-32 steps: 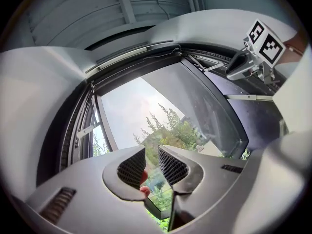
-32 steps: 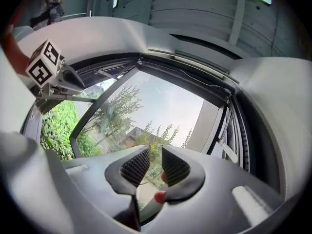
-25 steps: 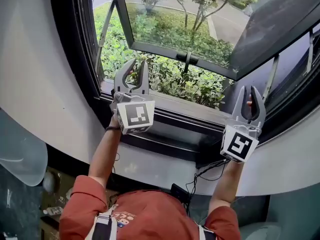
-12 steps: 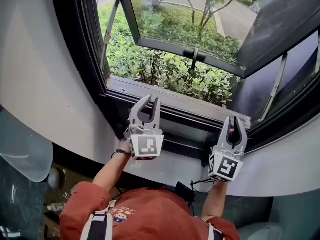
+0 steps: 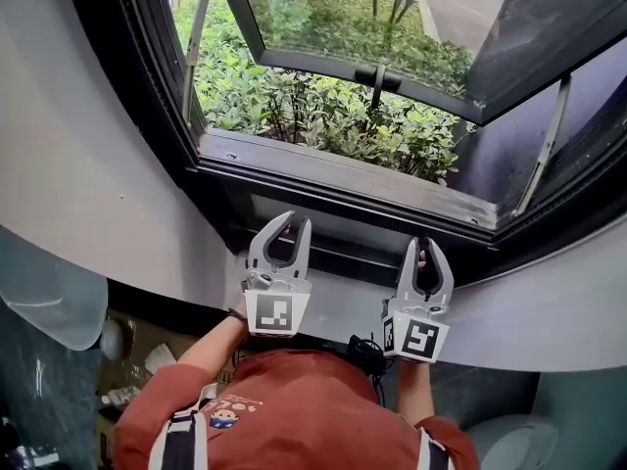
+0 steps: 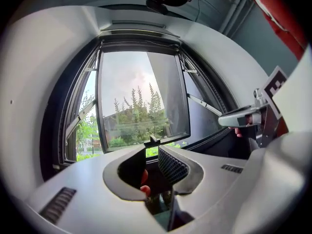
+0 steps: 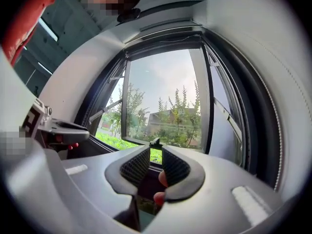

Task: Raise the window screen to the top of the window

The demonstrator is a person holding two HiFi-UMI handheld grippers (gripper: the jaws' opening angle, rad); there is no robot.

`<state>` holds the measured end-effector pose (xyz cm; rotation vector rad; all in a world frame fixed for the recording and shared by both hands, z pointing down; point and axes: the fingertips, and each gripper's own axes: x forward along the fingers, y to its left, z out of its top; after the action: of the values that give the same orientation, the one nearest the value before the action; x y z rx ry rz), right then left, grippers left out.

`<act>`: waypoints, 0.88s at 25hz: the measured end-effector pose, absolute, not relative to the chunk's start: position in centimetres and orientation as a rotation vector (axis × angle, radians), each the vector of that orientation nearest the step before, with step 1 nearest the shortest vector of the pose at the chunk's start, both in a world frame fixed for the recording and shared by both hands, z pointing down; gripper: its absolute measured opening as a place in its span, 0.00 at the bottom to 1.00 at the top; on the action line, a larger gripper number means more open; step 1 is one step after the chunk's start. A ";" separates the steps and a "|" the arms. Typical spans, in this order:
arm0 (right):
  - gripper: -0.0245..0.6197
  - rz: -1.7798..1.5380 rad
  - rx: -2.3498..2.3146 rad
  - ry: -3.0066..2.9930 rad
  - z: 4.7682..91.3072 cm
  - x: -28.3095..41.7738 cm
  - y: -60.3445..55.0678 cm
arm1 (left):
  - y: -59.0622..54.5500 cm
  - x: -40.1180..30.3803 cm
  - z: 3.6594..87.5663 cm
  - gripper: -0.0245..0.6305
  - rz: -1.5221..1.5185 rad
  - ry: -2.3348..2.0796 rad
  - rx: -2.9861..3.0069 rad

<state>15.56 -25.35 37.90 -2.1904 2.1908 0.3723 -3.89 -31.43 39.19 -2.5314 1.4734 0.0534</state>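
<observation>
Reach step: left claw (image 5: pixel 294 221) and right claw (image 5: pixel 422 248) hung just below window's bottom rail (image 5: pixel 343 225), jaws of both apart, empty. No window screen across opening; judged stowed in that rail. Next: clamp its bar, lift evenly.

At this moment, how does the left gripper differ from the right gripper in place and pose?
In the head view, the left gripper sits a little higher than the right gripper. The left gripper leans slightly rightward, while the right gripper points nearly straight up the picture. The left gripper's marker cube faces the camera squarely, while the right gripper's is turned and shows two faces. Both are open, hold nothing, and point toward the lower window frame.
</observation>
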 end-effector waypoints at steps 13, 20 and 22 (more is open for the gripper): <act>0.17 0.289 -2.182 2.268 40.2 14.4 -25.3 | -30.0 -5.9 41.7 0.14 0.026 1.570 -2.563; 0.16 0.316 -2.176 2.312 40.5 13.9 -25.2 | -30.2 -6.7 42.7 0.13 0.048 1.615 -2.575; 0.16 0.332 -2.174 2.318 40.6 13.6 -25.2 | -30.1 -6.8 42.8 0.13 0.056 1.616 -2.583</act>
<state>13.62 -25.23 40.57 -2.1737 2.3178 0.3324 -6.80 -30.13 42.76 -2.5827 1.6160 0.0561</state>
